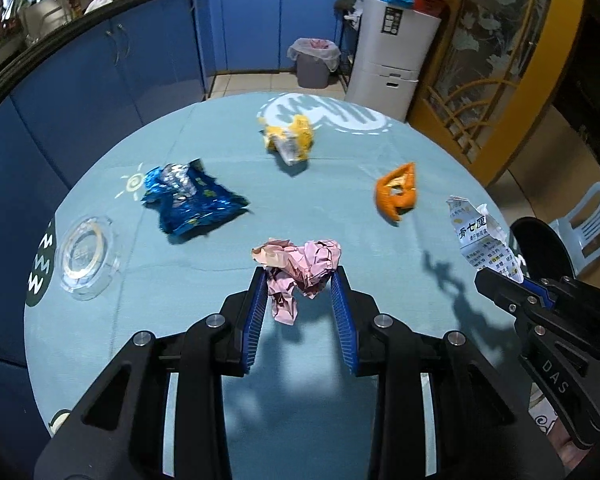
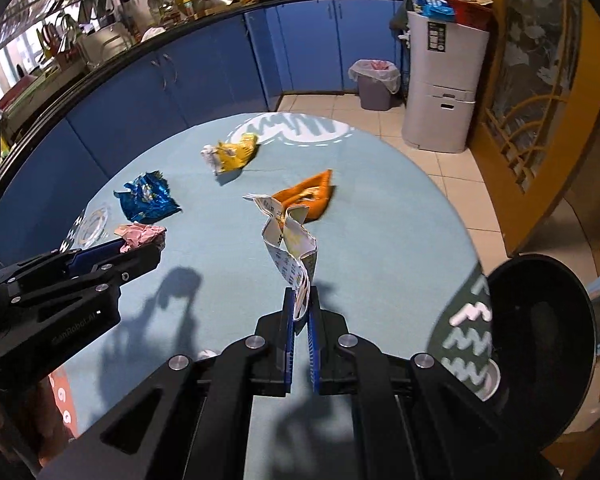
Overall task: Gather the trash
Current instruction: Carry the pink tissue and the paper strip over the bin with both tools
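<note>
My left gripper [image 1: 300, 276] is shut on a crumpled pink paper [image 1: 300, 264] and holds it above the round table [image 1: 204, 152]. It also shows in the right wrist view [image 2: 140, 246] with the pink paper [image 2: 144, 234]. My right gripper [image 2: 301, 296] is shut on a white printed paper box [image 2: 288, 240], held above the table; it also shows in the left wrist view [image 1: 500, 276], with the box [image 1: 480, 240]. On the table lie a blue foil bag [image 1: 188, 200], a yellow wrapper [image 1: 290, 138] and an orange wrapper [image 1: 396, 194].
A glass ashtray [image 1: 86, 258] sits at the table's left edge. A black round bin [image 2: 540, 332] stands off the table's right side. A grey lined trash can [image 1: 314, 62] and a white cabinet [image 1: 392, 56] stand on the floor beyond. Blue kitchen cabinets [image 1: 100, 80] run along the left.
</note>
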### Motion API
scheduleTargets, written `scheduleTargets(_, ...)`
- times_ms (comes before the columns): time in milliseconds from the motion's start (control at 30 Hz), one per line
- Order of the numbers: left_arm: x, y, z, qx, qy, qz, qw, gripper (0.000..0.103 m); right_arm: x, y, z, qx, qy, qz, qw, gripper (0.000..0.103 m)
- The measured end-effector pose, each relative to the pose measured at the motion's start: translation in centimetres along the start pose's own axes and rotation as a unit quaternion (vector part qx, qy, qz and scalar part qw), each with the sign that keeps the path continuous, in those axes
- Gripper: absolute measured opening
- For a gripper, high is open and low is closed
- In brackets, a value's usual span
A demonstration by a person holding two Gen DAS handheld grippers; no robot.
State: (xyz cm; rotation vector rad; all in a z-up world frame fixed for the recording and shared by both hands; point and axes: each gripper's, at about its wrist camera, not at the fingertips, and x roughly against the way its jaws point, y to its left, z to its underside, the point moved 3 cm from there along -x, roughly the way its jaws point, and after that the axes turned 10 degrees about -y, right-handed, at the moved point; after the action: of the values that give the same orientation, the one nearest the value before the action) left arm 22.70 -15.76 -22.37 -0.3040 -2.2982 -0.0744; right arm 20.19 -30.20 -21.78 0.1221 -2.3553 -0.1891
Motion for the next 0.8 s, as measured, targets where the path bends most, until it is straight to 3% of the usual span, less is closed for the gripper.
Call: scheduleTargets(800, -1.5, -11.1, -1.3, -0.077, -0.002, 0.038, 0.9963, 0.034, 3.7, -9.1, 2.3, -0.068, -0.020, 0.043, 0.997, 0.006)
